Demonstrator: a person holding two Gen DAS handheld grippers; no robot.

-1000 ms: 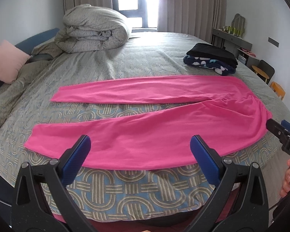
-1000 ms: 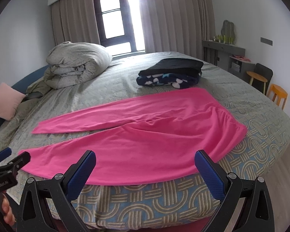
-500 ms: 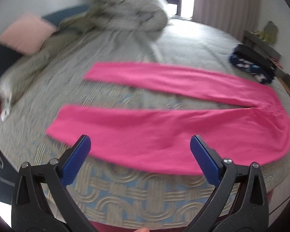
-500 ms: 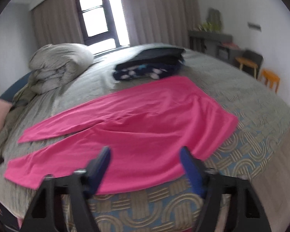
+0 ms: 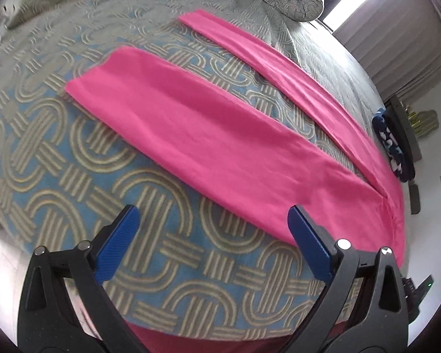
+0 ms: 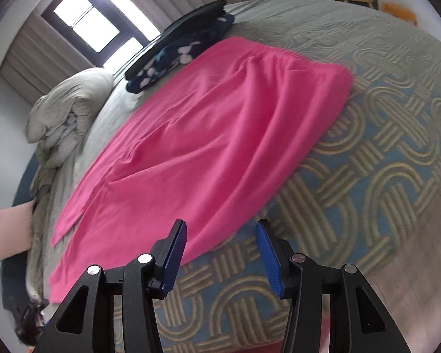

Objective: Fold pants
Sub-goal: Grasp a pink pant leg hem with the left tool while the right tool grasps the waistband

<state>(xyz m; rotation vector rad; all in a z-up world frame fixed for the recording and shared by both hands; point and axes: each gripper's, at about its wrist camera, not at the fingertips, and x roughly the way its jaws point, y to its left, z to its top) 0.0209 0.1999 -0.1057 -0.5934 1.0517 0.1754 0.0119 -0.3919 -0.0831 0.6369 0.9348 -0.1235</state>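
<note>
Patterned bed [image 5: 73,158], pink pants [image 5: 208,135], curtained window [image 6: 85,20]

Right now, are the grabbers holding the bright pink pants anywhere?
No. The left gripper and right gripper are open above the bright pink pants, holding nothing.

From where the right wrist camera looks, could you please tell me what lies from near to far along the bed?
Right claw → patterned bedspread → pink pants → folded dark clothes → window.
</note>
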